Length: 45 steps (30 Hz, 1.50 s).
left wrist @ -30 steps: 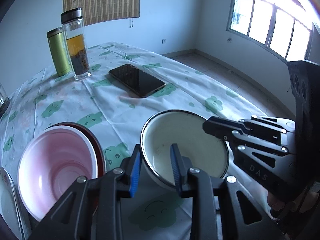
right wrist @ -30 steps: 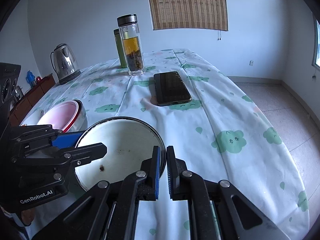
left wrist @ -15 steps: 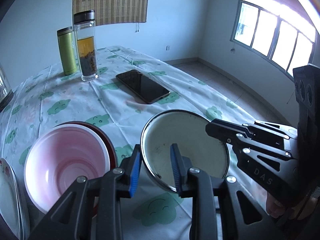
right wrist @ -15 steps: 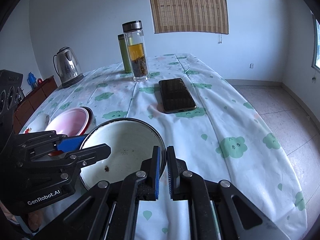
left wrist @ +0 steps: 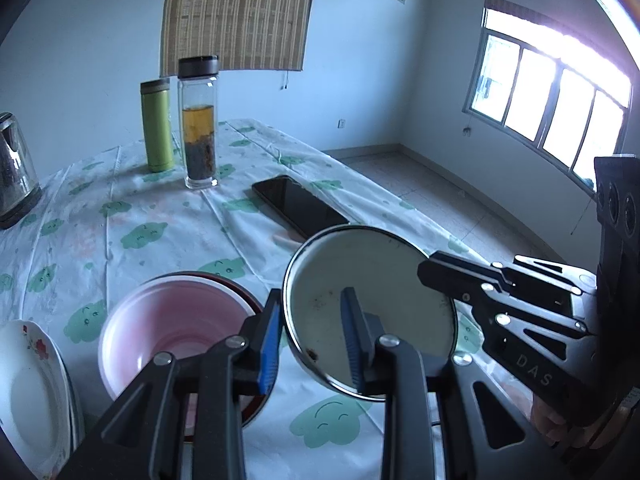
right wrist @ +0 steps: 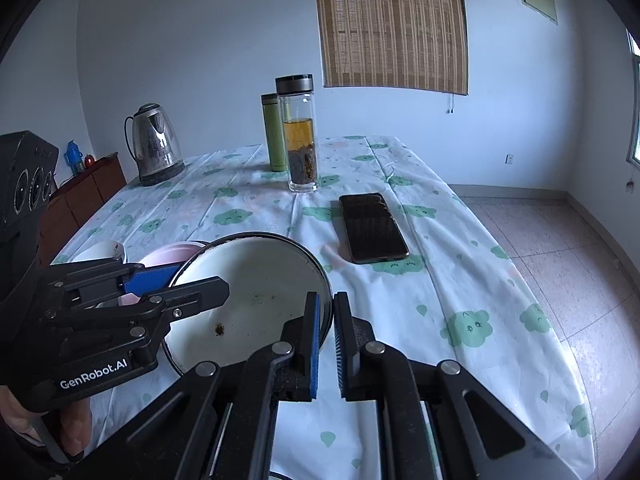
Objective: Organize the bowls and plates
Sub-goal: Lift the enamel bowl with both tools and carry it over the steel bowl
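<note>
A white enamel bowl (left wrist: 372,280) with a dark rim is held above the table by both grippers; it also shows in the right wrist view (right wrist: 256,288). My left gripper (left wrist: 310,328) is shut on its near left rim. My right gripper (right wrist: 326,320) is shut on its right rim. A pink bowl (left wrist: 172,328) sits nested in a red bowl (left wrist: 240,286) on the table, just left of the held bowl. A white plate (left wrist: 28,384) with a red flower lies at the far left.
A black phone (right wrist: 372,226) lies on the cloud-print tablecloth (right wrist: 440,300). A glass tea bottle (right wrist: 300,136) and a green flask (right wrist: 272,136) stand behind it. A steel kettle (right wrist: 154,144) stands at the back left. The table edge drops to the floor on the right.
Both grippers have lifted the enamel bowl off the table and raised it. It has drifted slightly toward the pink bowl. More of the room and kettle now shows.
</note>
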Each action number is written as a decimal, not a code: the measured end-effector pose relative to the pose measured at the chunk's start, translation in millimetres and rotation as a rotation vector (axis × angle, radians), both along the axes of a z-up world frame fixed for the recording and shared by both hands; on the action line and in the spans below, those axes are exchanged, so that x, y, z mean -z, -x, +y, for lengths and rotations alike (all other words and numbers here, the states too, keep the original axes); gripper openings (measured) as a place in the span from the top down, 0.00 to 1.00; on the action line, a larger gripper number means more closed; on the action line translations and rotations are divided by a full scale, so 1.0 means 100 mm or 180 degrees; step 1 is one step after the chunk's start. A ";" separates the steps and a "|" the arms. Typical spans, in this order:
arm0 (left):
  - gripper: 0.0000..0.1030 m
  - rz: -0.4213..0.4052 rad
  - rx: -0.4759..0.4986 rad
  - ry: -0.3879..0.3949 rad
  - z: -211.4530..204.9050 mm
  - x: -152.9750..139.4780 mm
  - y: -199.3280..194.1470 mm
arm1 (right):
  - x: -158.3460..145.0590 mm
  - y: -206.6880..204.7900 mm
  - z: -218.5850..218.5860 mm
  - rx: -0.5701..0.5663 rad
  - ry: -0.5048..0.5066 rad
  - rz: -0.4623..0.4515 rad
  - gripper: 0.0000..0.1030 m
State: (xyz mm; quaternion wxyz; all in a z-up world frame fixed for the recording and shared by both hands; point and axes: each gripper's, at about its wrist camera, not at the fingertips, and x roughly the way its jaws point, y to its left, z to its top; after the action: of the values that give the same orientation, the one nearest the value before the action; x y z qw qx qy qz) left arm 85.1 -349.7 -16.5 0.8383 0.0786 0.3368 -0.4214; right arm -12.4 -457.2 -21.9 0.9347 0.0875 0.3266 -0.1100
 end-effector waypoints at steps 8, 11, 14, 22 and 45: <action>0.74 -0.0046 -0.0096 0.0150 0.19 -0.15 -0.07 | -0.19 -0.04 0.17 -0.0083 0.0108 -0.0085 0.92; 0.74 -0.0045 -0.0143 0.0183 0.26 -0.18 -0.11 | -0.23 -0.09 0.23 -0.0121 0.0145 -0.0091 0.92; 0.74 -0.0026 -0.0193 0.0216 0.32 -0.20 -0.17 | -0.26 -0.14 0.30 -0.0165 0.0184 -0.0093 0.92; 0.74 -0.0012 -0.0326 0.0276 0.47 -0.23 -0.30 | -0.32 -0.27 0.43 -0.0270 0.0238 -0.0102 0.92; 0.74 0.0053 -0.0592 0.0242 0.68 -0.17 -0.48 | -0.28 -0.56 0.63 -0.0431 0.0258 -0.0015 0.92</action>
State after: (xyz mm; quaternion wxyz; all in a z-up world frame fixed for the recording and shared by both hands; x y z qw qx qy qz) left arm 133.0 -281.6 1.0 0.8733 0.0116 0.3334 -0.3550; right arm 43.1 -394.3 5.9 0.9435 0.0275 0.3249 -0.0594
